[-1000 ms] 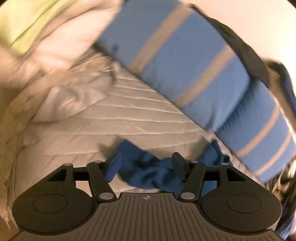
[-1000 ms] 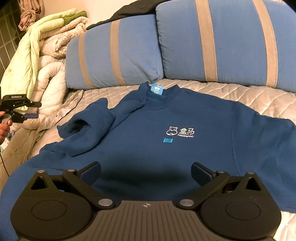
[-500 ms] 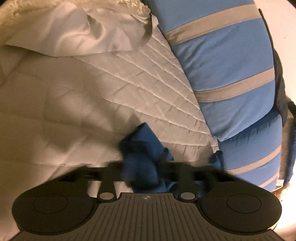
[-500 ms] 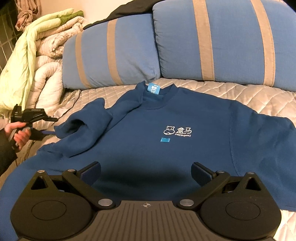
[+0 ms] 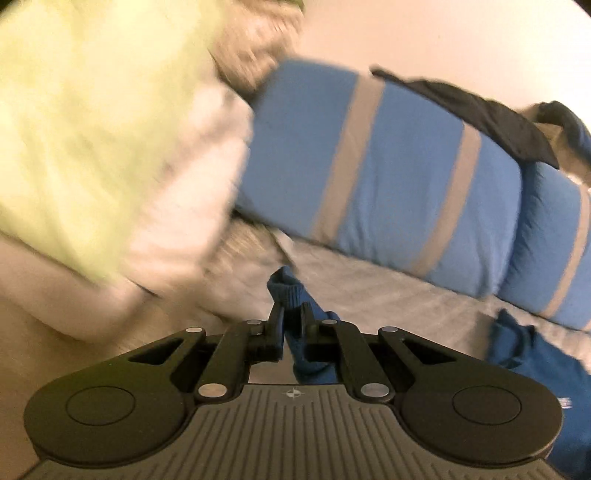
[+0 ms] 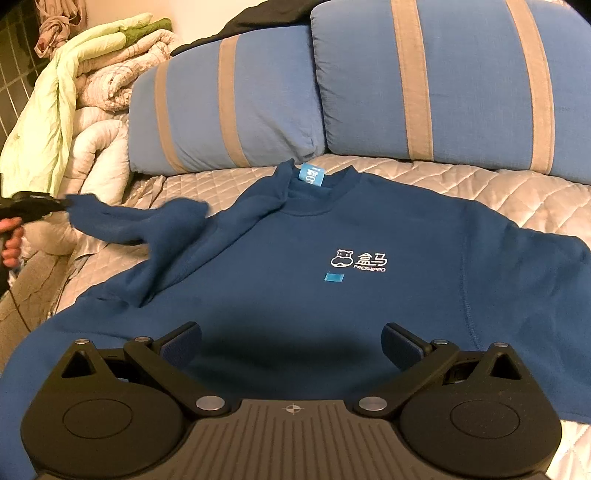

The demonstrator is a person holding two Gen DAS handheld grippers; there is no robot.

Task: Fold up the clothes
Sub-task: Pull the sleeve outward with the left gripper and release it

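A dark blue sweatshirt with a white logo lies face up on the quilted bedspread. Its left sleeve is lifted and stretched out toward the left. My left gripper is closing the last bit onto the ribbed sleeve cuff, which pokes out above the pads. In the right wrist view the left gripper shows at the far left edge, held by a hand. My right gripper hovers open over the sweatshirt's lower front with nothing between its fingers.
Two blue pillows with tan stripes lean at the head of the bed. A dark garment lies on top of them. Rolled quilts and a pale green blanket are piled at the left.
The left gripper shut on the sleeve cuff, then lifted and pulled it out to the left, unrolling the bunched sleeve. The right gripper stayed where it was.
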